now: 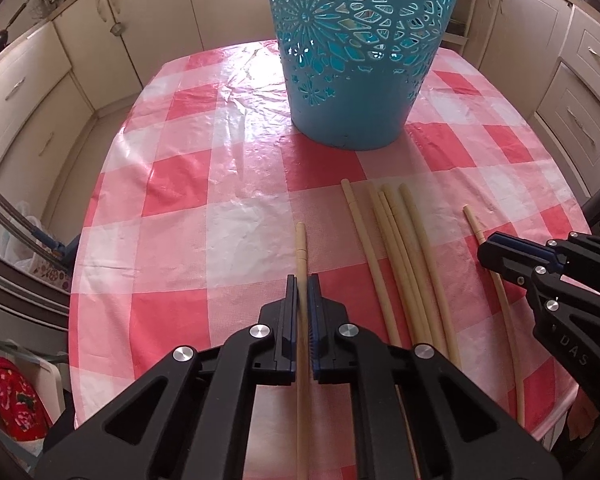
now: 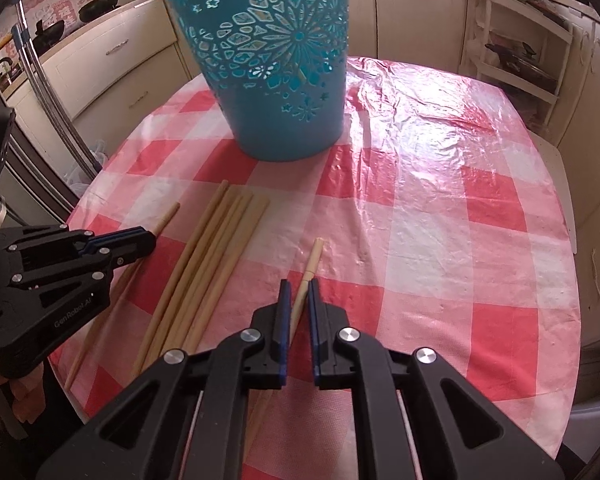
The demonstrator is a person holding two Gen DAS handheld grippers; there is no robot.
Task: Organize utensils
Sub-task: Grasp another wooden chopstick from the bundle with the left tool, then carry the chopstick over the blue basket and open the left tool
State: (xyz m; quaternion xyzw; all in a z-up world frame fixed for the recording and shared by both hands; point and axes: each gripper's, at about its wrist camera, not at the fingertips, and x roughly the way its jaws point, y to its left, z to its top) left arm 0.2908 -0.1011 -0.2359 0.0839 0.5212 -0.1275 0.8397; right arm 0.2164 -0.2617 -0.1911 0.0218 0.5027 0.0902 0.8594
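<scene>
Chopsticks (image 1: pixel 400 248) bundled between grippers; each gripper (image 1: pixel 302 280) (image 2: pixel 298 284) clamps one; blue basket (image 1: pixel 352 80) beyond.

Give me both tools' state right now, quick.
Left tool: closed on a single chopstick lying apart from the bundle.
Right tool: closed on another lone chopstick, on the bundle's other side.

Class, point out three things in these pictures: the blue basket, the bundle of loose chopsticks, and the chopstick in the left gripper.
Basket (image 1: pixel 352 120): left wrist view, plain lower wall.
Bundle (image 2: pixel 204 264): right wrist view, mid-length.
Chopstick in left gripper (image 1: pixel 301 248): left wrist view, shaft beyond the fingertips.
</scene>
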